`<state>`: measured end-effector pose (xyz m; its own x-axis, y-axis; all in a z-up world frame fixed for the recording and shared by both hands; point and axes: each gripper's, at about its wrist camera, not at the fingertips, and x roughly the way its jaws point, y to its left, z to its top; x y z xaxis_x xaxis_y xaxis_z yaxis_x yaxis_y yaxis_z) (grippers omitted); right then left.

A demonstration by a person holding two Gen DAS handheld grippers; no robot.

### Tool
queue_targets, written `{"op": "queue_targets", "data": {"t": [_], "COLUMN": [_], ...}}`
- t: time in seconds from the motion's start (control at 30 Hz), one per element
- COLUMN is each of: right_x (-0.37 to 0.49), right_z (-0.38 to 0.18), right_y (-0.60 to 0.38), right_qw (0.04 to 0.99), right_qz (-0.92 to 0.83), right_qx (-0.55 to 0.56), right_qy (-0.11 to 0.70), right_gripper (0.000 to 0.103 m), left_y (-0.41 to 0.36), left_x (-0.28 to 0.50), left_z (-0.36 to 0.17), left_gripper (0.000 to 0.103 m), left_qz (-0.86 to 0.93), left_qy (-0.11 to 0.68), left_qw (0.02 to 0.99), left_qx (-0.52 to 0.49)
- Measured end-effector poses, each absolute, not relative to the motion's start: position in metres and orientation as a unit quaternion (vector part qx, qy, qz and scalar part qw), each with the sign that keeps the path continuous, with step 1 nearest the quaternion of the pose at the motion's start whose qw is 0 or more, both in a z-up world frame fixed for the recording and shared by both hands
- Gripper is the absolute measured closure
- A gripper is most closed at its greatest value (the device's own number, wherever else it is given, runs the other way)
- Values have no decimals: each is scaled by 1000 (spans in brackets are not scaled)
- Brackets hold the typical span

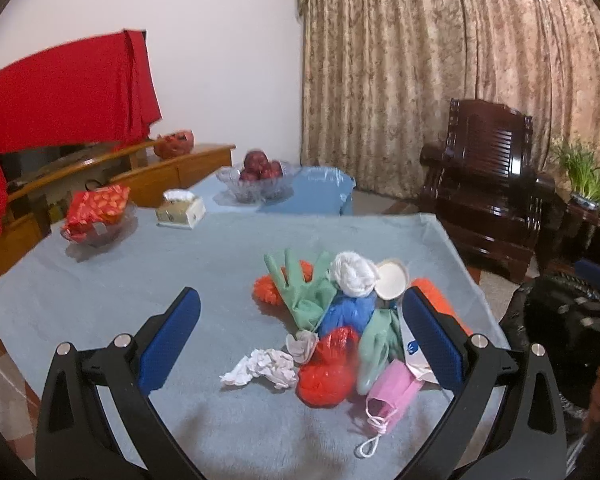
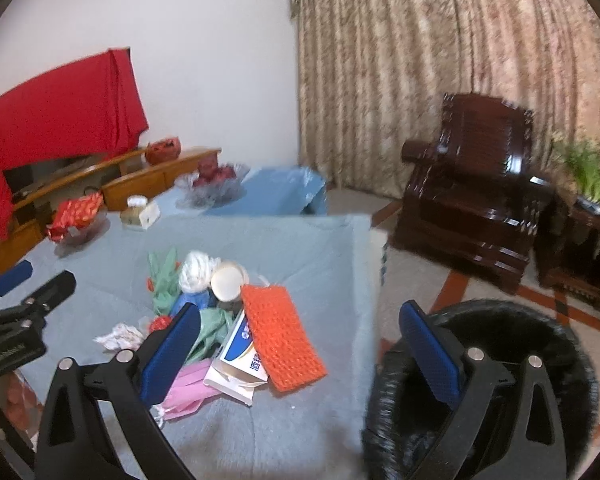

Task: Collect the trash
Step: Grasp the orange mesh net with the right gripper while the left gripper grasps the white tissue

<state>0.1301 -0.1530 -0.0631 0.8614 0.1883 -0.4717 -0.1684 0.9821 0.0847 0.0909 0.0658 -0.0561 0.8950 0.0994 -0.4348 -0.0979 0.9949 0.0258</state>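
Observation:
A pile of trash lies on the blue-grey tablecloth (image 1: 140,280): green rubber gloves (image 1: 304,292), a white wad (image 1: 354,274), a paper cup (image 1: 392,280), a blue bag (image 1: 350,310), a red bag (image 1: 328,368), crumpled white paper (image 1: 262,368), a pink face mask (image 1: 392,390). An orange knitted pad (image 2: 282,338) lies on a white-and-blue box (image 2: 238,360). My left gripper (image 1: 300,344) is open above the pile, empty. My right gripper (image 2: 300,348) is open and empty over the table's right edge, above a bin lined with a black bag (image 2: 480,344).
Two glass bowls, one with red packets (image 1: 98,212), one with dark fruit (image 1: 258,178), and a tissue box (image 1: 182,210) stand at the table's far side. A dark wooden armchair (image 2: 472,196) and a potted plant (image 2: 588,172) stand to the right. The left gripper shows at the left in the right wrist view (image 2: 16,304).

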Motion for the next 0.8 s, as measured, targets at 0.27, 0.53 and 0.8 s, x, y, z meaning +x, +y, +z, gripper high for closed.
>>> {"op": "queue_targets", "data": {"t": [0.27,0.53,0.8], "right_x": [191,215,224], "right_z": [-122,-155,-164], "right_y": [-135,-126,-135], "right_qw": [939,917,899], "right_qz": [113,137,176], "right_qx": [19,19,58], "right_qy": [325,374,396], "right_gripper": [21,39,89], "left_y": [77,80,87], "left_x": [134,149,150], "left_z": [-97,-117,-133], "left_gripper": [5,10,22], "left_qz": [44,34,29], "left_qy": [272,293,318], "left_qw": [961,956,948], "left_qx": [2,3,-15]}}
